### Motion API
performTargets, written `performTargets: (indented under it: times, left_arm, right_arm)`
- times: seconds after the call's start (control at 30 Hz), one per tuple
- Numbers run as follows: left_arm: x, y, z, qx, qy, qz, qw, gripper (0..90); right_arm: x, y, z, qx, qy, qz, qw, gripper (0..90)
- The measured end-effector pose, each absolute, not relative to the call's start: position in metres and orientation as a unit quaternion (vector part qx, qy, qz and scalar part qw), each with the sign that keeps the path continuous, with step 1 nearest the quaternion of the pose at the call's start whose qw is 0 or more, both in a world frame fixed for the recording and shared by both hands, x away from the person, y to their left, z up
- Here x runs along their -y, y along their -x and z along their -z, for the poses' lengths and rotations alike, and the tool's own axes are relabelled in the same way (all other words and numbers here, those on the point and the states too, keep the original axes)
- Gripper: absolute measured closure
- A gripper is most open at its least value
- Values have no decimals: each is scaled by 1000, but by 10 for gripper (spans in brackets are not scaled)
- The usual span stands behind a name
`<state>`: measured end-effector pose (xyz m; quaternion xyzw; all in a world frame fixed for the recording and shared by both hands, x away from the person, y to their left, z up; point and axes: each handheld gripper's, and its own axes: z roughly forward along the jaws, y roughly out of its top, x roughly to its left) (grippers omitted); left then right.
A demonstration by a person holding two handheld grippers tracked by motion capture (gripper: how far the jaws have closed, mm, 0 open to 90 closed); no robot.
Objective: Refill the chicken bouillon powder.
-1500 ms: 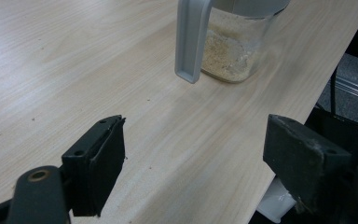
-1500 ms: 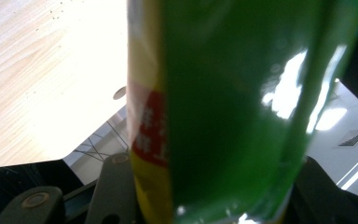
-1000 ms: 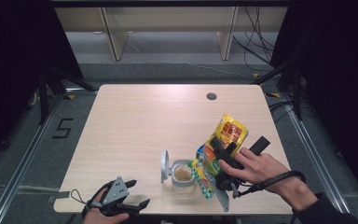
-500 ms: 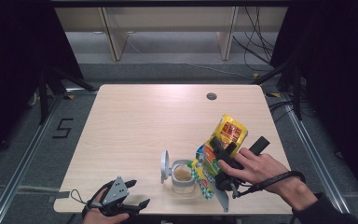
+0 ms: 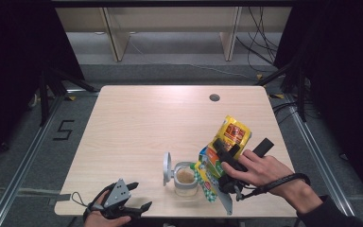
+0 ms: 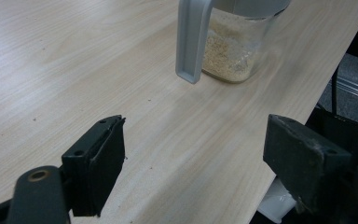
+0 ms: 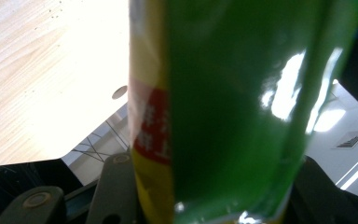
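A clear jar holding pale grains stands near the table's front edge, its grey lid flipped up at its left. My right gripper is shut on a yellow and green snack bag, which is tilted with its lower end over the jar's right side. The bag's glossy green face covers most of the right gripper view. My left gripper rests open at the front left edge, jaws wide apart, pointing toward the jar with nothing between them.
The light wooden table has a round cable hole at the back right. Shelving and cables lie beyond the far edge. The table's front edge runs close beside the left gripper.
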<state>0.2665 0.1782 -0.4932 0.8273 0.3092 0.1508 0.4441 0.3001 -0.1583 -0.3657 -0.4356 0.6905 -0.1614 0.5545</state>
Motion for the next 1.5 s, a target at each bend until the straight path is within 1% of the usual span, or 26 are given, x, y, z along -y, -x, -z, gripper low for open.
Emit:
performTargets:
  times: [0.47, 0.6, 0.77, 0.9, 1.5]
  left_arm:
    - [-178, -266, 493, -309, -829, -150, 441, 201]
    - [-177, -265, 494, -314, -821, -145, 455, 201]
    - [-177, -265, 494, -314, -821, -144, 455, 201]
    - [-178, -266, 493, -309, -828, -150, 443, 201]
    - [-178, -267, 493, -309, -829, -150, 441, 201]
  right_arm:
    - [158, -299, 366, -691, 437, 159, 553, 590]
    - [159, -298, 367, -692, 435, 158, 554, 591]
    - [159, -298, 367, -694, 436, 157, 552, 592]
    - [159, -298, 367, -694, 436, 155, 552, 592]
    - [158, -296, 368, -695, 436, 151, 551, 594]
